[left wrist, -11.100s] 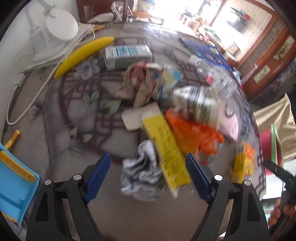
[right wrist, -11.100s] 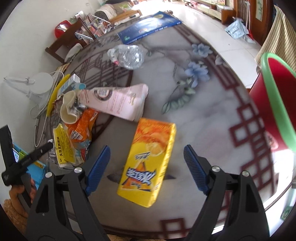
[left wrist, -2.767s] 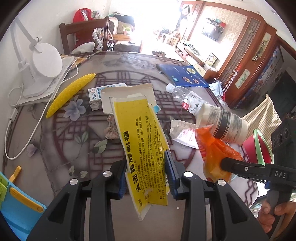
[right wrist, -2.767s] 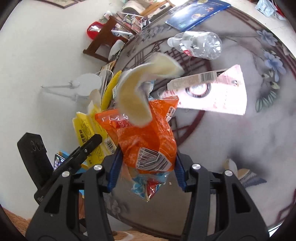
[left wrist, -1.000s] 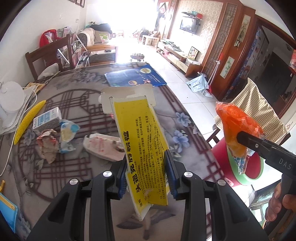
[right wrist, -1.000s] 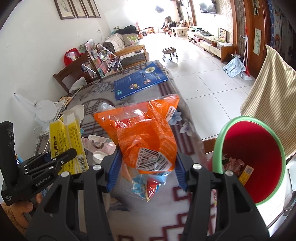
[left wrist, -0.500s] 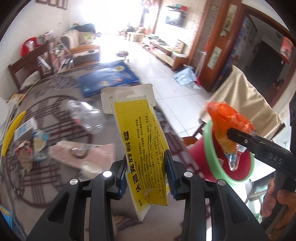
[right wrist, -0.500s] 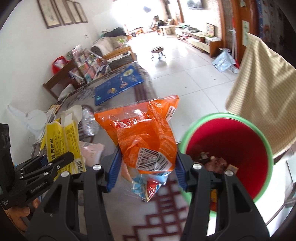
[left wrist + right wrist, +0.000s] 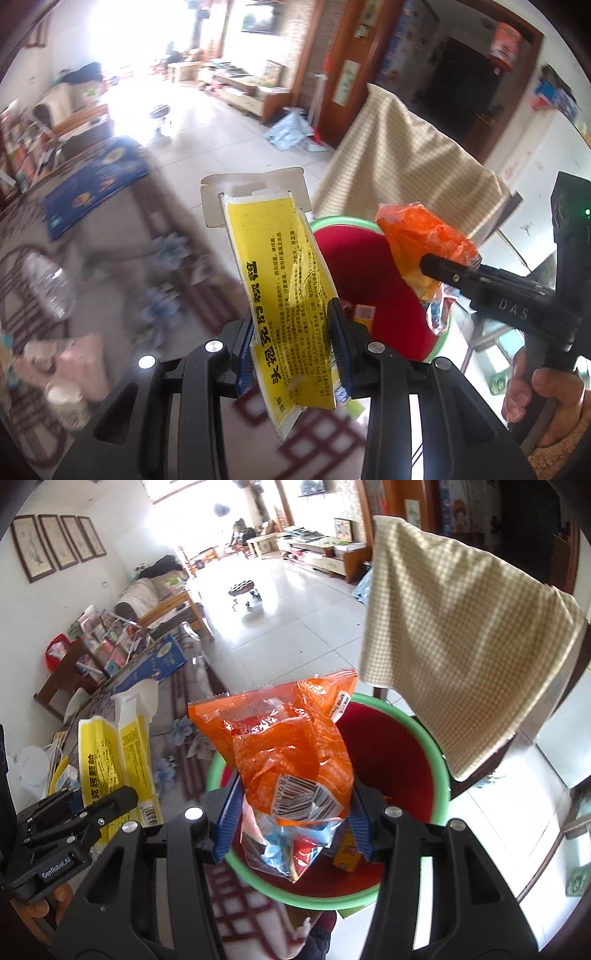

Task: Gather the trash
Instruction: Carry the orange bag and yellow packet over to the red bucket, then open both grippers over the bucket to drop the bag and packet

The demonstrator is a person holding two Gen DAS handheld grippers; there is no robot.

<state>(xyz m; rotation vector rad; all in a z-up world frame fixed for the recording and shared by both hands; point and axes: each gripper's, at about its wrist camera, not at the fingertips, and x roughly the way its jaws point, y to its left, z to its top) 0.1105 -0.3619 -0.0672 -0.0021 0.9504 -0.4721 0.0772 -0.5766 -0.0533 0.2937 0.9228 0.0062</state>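
My left gripper (image 9: pixel 293 350) is shut on a yellow printed packet (image 9: pixel 284 280) and holds it upright over the table edge, beside the red bin with a green rim (image 9: pixel 364 273). My right gripper (image 9: pixel 293 819) is shut on an orange snack wrapper (image 9: pixel 291 753) and holds it directly above the bin's (image 9: pixel 441 775) opening. The wrapper (image 9: pixel 424 236) also shows in the left wrist view over the bin's right side. The yellow packet (image 9: pixel 114 760) shows at the left of the right wrist view. Some trash lies in the bin.
The patterned table (image 9: pixel 110 258) still carries a crushed clear bottle (image 9: pixel 51 284), a pink packet (image 9: pixel 62 358) and a blue book (image 9: pixel 92 181). A chair draped with a checked cloth (image 9: pixel 461 627) stands right behind the bin. Tiled floor lies beyond.
Both grippers have swung right from the table toward the bin. The orange wrapper now hangs over the bin's opening and the yellow packet is closer to its rim.
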